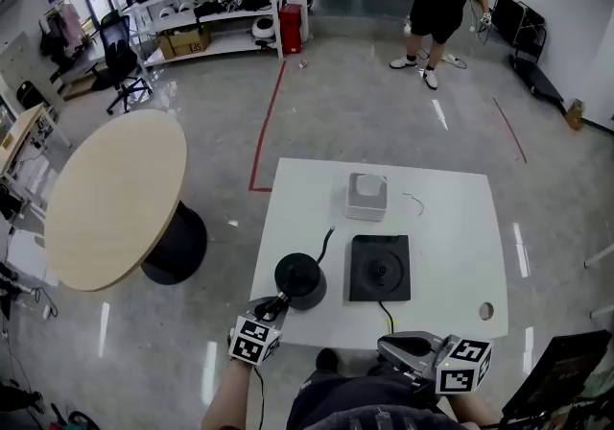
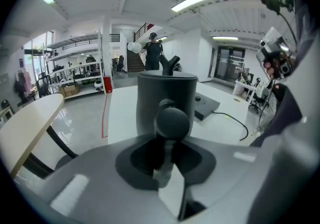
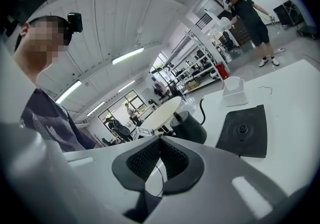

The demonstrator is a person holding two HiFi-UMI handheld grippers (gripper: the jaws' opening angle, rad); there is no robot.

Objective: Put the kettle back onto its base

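The left tongs (image 2: 168, 165) are pinching the handle (image 2: 171, 120) of the kettle (image 2: 167, 93). The right tongs (image 3: 159, 160) are pressed together with nothing in them, waiting at 6 o'clock of the base (image 1: 379, 268). The kettle is sitting on the white table (image 1: 451, 226), near the edge, with the base just beside it at 3 o'clock. The tongs are only holding the thin handle, so the kettle could be swinging or tipping once it is lifted. It could also be landing crooked and missing the little bump in the middle of the base.
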